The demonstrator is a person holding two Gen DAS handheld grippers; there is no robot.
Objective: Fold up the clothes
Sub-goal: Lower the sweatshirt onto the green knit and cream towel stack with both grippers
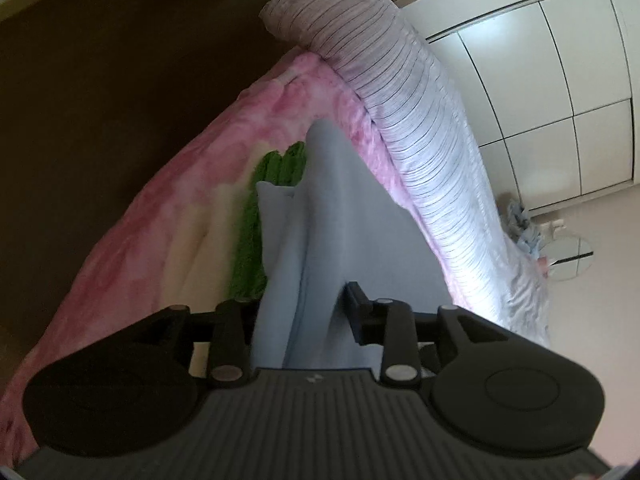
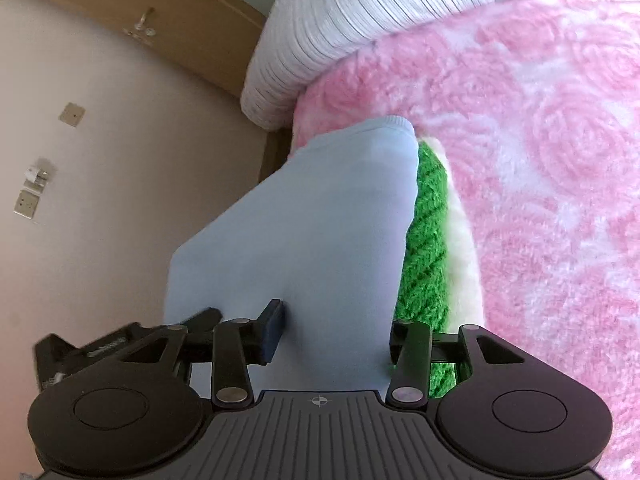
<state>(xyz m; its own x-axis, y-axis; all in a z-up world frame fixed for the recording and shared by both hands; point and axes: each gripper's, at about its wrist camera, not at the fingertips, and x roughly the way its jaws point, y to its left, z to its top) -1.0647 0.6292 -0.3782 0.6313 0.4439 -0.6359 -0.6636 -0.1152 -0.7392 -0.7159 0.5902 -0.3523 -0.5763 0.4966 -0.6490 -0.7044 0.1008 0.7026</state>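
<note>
Pale blue garment (image 1: 340, 216), the one piece of clothing being handled, hangs between both claws above the bed. The left gripper (image 1: 304, 320) is clenched on a bunched part of the cloth, which runs down between its fingers; only one finger pad (image 1: 358, 312) shows, the other is hidden behind the fabric. The right gripper (image 2: 336, 332) likewise grasps the same garment (image 2: 320, 220), cloth filling the gap between its jaws, and here a ribbed hem (image 2: 394, 124) shows at the far end, which the left wrist view does not reveal.

Under the garment lies one pink floral blanket (image 2: 540, 140), with one green patch (image 2: 426, 240) bordered in cream just beside the blue cloth. One striped white roll of bedding (image 1: 424, 128) runs along the blanket's edge in both views.

Only the left wrist view shows the white wardrobe doors (image 1: 560, 92), a small round table (image 1: 570, 258) and a crumpled bundle (image 1: 520, 224) on the floor near it. Only the right wrist view shows a wooden door (image 2: 160, 28) with its handle, and two wall sockets (image 2: 26, 204) on the beige wall.

Open blanket spreads to the right of the garment in the right wrist view; the bed's edge lies just beyond the garment's left side.
</note>
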